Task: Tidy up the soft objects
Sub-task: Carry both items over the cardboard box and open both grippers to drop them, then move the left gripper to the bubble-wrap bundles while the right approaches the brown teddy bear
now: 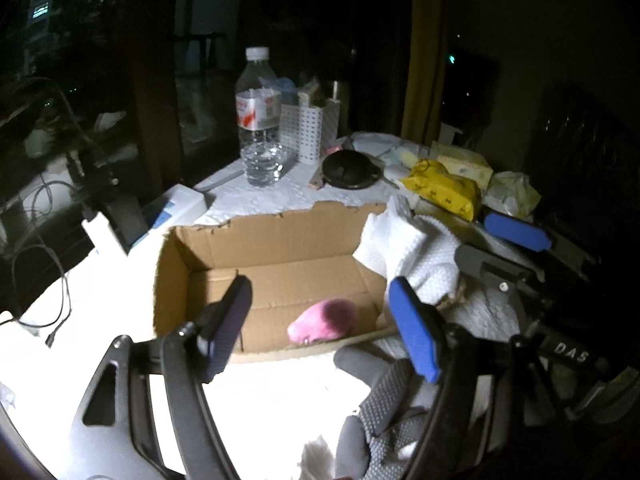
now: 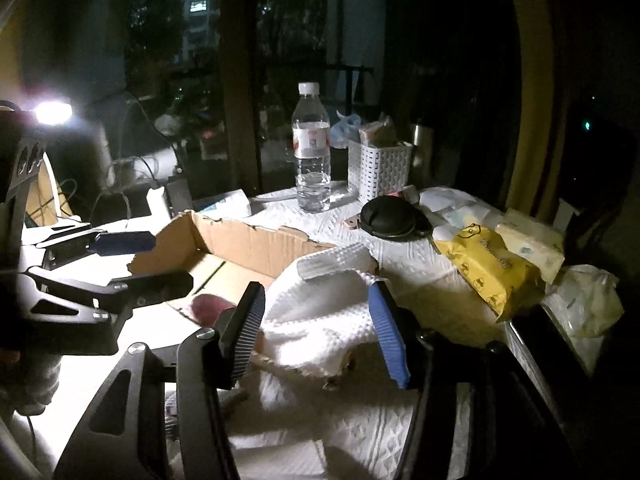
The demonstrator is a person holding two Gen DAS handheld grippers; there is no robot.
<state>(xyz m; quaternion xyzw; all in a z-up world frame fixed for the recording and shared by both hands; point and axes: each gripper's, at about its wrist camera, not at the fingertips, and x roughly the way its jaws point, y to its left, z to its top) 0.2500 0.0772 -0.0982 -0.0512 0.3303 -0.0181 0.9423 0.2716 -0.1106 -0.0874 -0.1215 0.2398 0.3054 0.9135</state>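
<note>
Left wrist view: pink soft toy (image 1: 325,321) in cardboard box (image 1: 280,236), between open left gripper (image 1: 320,320) fingers.

Corrugated cardboard box (image 1: 280,256), matt brown, is showing a torn ragged rim. White waffle-textured cloth (image 2: 320,320) is draping at its 3 o'clock edge. Pink soft object (image 1: 326,320) is looking fuzzy. Clear glossy plastic bottle (image 1: 260,120) is glinting at 12 o'clock.
</note>
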